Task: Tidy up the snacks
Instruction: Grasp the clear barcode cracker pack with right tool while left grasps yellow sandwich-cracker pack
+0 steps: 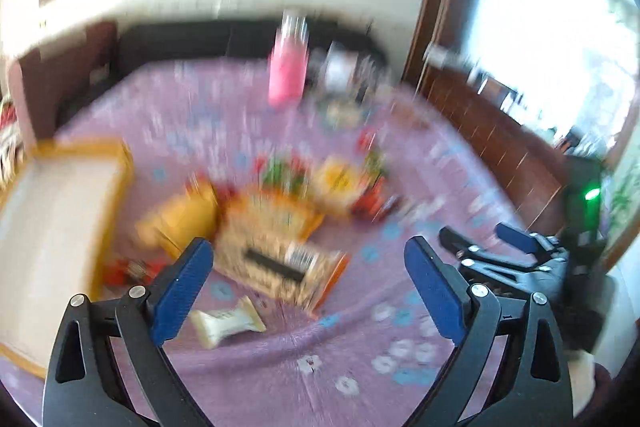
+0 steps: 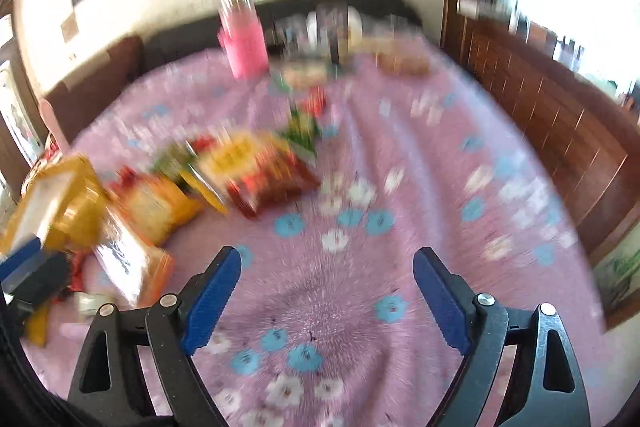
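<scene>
Both views are blurred by motion. My left gripper (image 1: 308, 259) hangs open above the purple flowered tablecloth (image 1: 360, 367), nothing between its blue pads. Just beyond it lie a patterned orange-edged snack bag (image 1: 272, 251), a yellow bag (image 1: 180, 219) and a small white wrapped bar (image 1: 226, 323). A yellow-rimmed tray (image 1: 60, 227) sits at the left. My right gripper (image 2: 328, 267) is open over bare cloth (image 2: 320, 307); the snack pile lies to its left, with a red and yellow bag (image 2: 260, 175) and an orange bag (image 2: 156, 203). The right gripper (image 1: 480, 239) also shows at the right of the left wrist view.
A pink bottle (image 1: 288, 71) and glass jars (image 1: 340, 67) stand at the table's far side. A dark wooden cabinet (image 1: 500, 147) runs along the right under a bright window. More small snack packets (image 1: 372, 183) are scattered mid-table. The table edge curves off at the right.
</scene>
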The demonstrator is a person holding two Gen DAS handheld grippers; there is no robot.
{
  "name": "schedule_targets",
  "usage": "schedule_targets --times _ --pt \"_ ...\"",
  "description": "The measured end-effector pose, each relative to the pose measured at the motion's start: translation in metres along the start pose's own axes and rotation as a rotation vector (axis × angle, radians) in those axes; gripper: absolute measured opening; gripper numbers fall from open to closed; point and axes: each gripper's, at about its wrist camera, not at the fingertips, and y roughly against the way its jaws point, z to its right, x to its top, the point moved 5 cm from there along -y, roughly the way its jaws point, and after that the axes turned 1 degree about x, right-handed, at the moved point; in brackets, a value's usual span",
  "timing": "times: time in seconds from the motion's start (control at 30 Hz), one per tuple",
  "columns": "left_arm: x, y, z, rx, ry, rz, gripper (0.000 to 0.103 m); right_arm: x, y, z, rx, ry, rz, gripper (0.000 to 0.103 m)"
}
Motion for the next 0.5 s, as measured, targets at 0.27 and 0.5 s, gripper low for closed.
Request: schedule_targets --times 0.27,0.5 --pt "0.102 0.196 -0.036 0.113 -0.061 0.443 0.103 0.080 0.169 -0.009 0.047 0.024 0.402 0.090" --pt "0.171 0.266 -0.076 0.362 -0.090 0.636 0.103 0.170 0.233 -0.024 0.120 0.029 0.537 0.097"
